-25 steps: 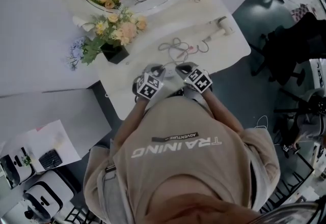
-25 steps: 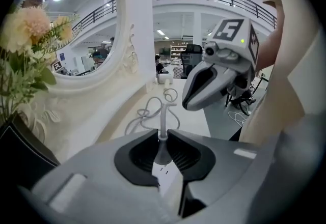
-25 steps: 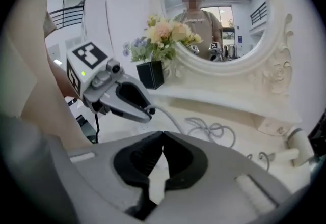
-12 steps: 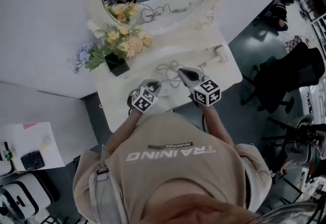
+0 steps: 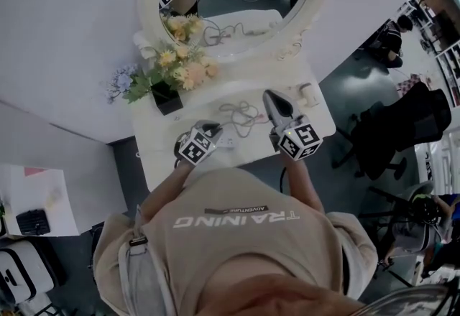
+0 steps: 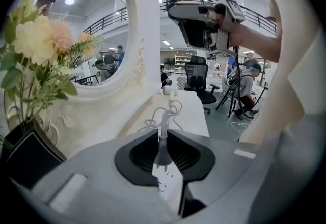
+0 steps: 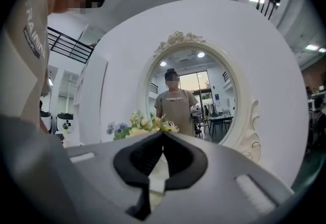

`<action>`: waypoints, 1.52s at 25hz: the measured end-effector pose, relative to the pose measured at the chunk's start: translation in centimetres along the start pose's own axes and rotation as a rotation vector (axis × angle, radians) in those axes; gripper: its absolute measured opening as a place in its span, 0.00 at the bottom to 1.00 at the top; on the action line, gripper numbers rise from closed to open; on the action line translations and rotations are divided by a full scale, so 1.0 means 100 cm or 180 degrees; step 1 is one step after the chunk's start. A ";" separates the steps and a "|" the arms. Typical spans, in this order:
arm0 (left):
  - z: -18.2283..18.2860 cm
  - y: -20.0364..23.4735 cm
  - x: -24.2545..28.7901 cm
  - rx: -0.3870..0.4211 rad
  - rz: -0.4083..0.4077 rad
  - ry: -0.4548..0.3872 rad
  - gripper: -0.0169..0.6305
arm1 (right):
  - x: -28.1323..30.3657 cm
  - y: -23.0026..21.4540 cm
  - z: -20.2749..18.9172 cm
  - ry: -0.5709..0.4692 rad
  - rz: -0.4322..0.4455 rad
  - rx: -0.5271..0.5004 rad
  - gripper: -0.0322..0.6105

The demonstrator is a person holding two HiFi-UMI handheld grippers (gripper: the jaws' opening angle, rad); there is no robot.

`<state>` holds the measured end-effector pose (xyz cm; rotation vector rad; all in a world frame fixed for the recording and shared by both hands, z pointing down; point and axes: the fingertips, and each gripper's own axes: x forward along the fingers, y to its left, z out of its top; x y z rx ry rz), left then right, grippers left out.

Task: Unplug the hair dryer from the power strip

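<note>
My left gripper (image 6: 162, 136) is clamped on the grey plug (image 6: 162, 152), whose bare prongs show just above the white power strip (image 6: 169, 186). From the plug, the cable (image 5: 241, 115) loops away from the strip across the white table (image 5: 154, 156) to the hair dryer (image 5: 310, 94), which lies well beyond the strip by the table's right edge. My right gripper (image 7: 163, 134) hangs above and right of the strip, jaws together on nothing, facing the mirror (image 7: 196, 93).
</note>
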<state>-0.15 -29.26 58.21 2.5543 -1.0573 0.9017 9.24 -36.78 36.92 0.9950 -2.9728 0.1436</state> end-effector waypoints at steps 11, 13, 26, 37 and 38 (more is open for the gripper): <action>0.004 -0.010 -0.003 0.0040 0.0019 -0.0089 0.11 | 0.000 0.015 -0.020 0.0049 0.0131 0.0034 0.06; 0.004 -0.009 -0.003 -0.0085 0.0019 -0.0142 0.11 | 0.000 0.016 -0.026 0.0117 0.0143 0.0001 0.06; 0.002 -0.015 -0.001 -0.0069 -0.0047 -0.0171 0.11 | 0.001 0.013 -0.032 0.0169 0.0131 -0.0023 0.06; -0.002 -0.005 0.004 0.0029 -0.0068 -0.0185 0.11 | 0.011 0.013 -0.041 0.0251 0.0164 -0.0136 0.06; -0.002 -0.003 0.005 0.0040 -0.0065 -0.0187 0.11 | 0.012 0.012 -0.042 0.0250 0.0165 -0.0141 0.06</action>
